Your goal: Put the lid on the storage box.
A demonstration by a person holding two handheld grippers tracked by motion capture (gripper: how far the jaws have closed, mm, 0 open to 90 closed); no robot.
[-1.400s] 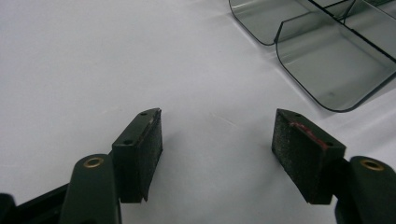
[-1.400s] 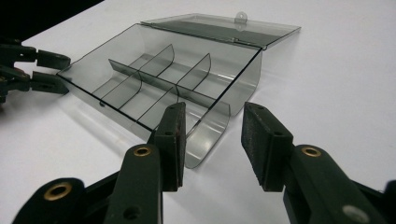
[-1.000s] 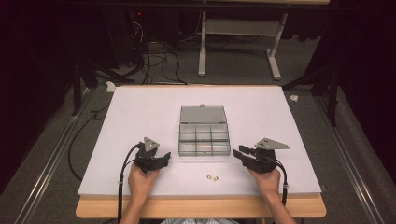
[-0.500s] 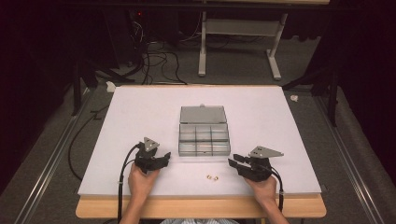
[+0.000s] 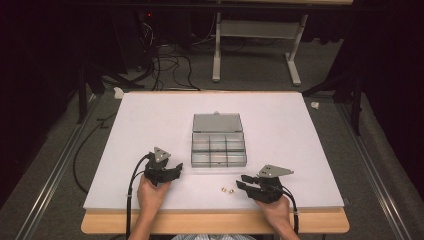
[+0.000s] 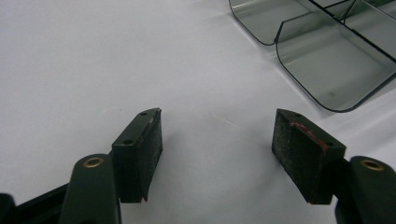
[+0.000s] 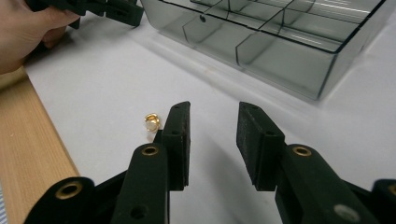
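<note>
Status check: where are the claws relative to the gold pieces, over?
Left claw open, empty, beside organizer box. Right claw open, empty, just right of two small gold pieces. Pieces on table, ungripped. Nothing between.

Two small brass rings (image 5: pixel 228 190) side by side on white tabletop (image 5: pixel 150 120); untouched

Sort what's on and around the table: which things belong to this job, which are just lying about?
In the job:
- right gripper, fingers open
- two small gold pieces
- open compartment box

Lying about:
- left gripper, open, resting
- white scrap on the floor
- cables behind the table
</note>
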